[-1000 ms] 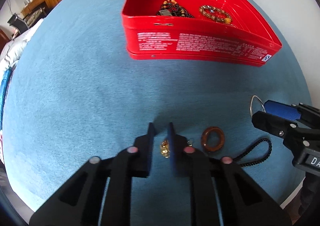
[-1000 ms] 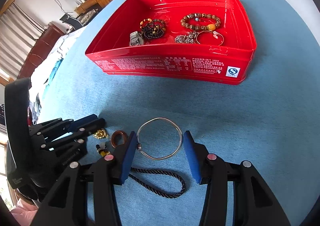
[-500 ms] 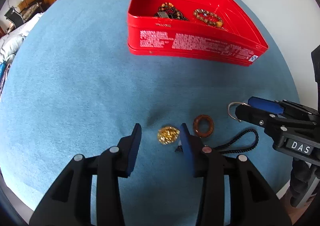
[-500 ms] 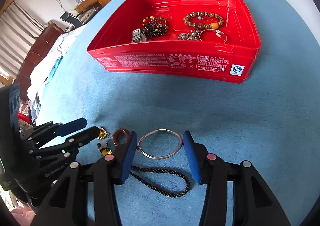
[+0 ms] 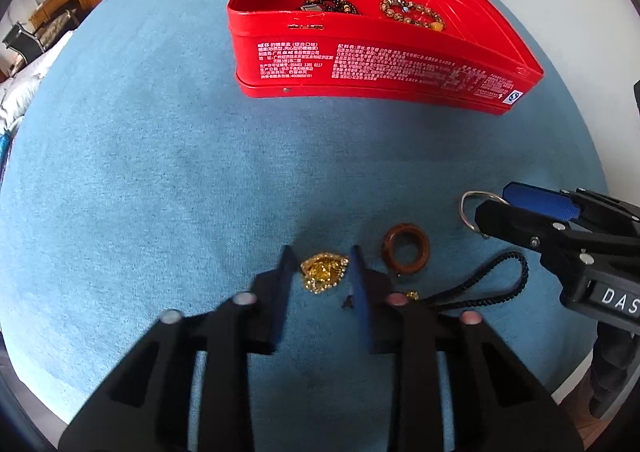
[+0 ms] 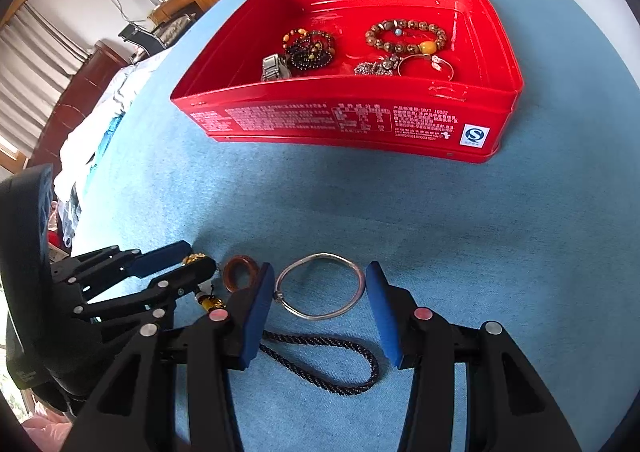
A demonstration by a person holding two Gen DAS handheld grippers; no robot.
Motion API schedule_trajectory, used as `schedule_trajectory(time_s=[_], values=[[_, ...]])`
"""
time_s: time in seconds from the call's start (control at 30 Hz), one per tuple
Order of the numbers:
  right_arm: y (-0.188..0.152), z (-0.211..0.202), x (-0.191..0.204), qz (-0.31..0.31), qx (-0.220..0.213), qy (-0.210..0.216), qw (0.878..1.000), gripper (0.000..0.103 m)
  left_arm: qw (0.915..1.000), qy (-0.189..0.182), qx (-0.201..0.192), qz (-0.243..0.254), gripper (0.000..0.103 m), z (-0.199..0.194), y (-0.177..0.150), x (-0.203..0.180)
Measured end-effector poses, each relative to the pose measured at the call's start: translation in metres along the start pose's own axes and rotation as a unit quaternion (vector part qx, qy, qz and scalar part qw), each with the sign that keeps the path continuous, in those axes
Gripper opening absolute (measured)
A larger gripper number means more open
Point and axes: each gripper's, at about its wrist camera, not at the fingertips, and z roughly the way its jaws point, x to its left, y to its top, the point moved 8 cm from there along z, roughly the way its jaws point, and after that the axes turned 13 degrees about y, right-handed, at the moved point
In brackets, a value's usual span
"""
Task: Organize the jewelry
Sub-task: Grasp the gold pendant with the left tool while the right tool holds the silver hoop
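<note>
Left gripper (image 5: 320, 258): low over blue cloth-covered tabletop (image 5: 160, 172), jaws parted narrowly, one finger on each side of gold filigree pendant (image 5: 323, 272); right finger close against pendant edge, contact not confirmable, pendant flat on cloth. Just beside it on the right: brown wooden ring (image 5: 406, 254), flat, clear of the fingers. Near ring: small amber bead (image 5: 412, 295) and black braided cord loop (image 5: 492, 284), both on cloth.

Right gripper (image 6: 320, 284): jaws wide, blue-padded fingers (image 6: 258, 312) standing either side of thin silver bangle (image 6: 320, 286); bangle flat on cloth, left pad touching or nearly touching clasp side, right pad just beside rim with a slight gap. Cord loop lying under and behind bangle, between the fingers.

Open red rectangular tin box (image 6: 360, 120): well apart, at far side of tabletop. Inside: brown beaded bracelet with amber bead (image 6: 406, 37), dark beaded bracelet heap (image 6: 310, 50), silver watch band (image 6: 274, 68), silver chain cluster (image 6: 376, 67), thin silver bangle with charm (image 6: 426, 66).
</note>
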Motion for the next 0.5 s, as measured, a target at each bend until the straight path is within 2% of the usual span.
schedule_trajectory(time_s=[0.13, 0.17, 0.23, 0.47, 0.5], values=[[0.000, 0.000, 0.000, 0.001, 0.001, 0.000, 1.000, 0.048, 1.0000, -0.004, -0.002, 0.000, 0.021, -0.002, -0.002, 0.000], [0.000, 0.000, 0.000, 0.002, 0.001, 0.000, 1.000, 0.048, 1.0000, -0.005, -0.004, -0.002, 0.016, -0.005, -0.003, 0.000], [0.001, -0.002, 0.000, 0.003, 0.000, -0.001, 1.000, 0.048, 0.9999, -0.014, -0.006, -0.007, 0.014, -0.010, -0.005, 0.003], [0.001, -0.003, -0.004, 0.010, 0.001, -0.010, 1.000, 0.048, 0.9998, -0.017, -0.007, -0.007, 0.015, -0.016, -0.010, 0.011], [0.000, -0.002, -0.004, 0.011, 0.003, -0.011, 1.000, 0.048, 0.9998, -0.017, -0.006, -0.007, 0.017, -0.015, -0.009, 0.011]])
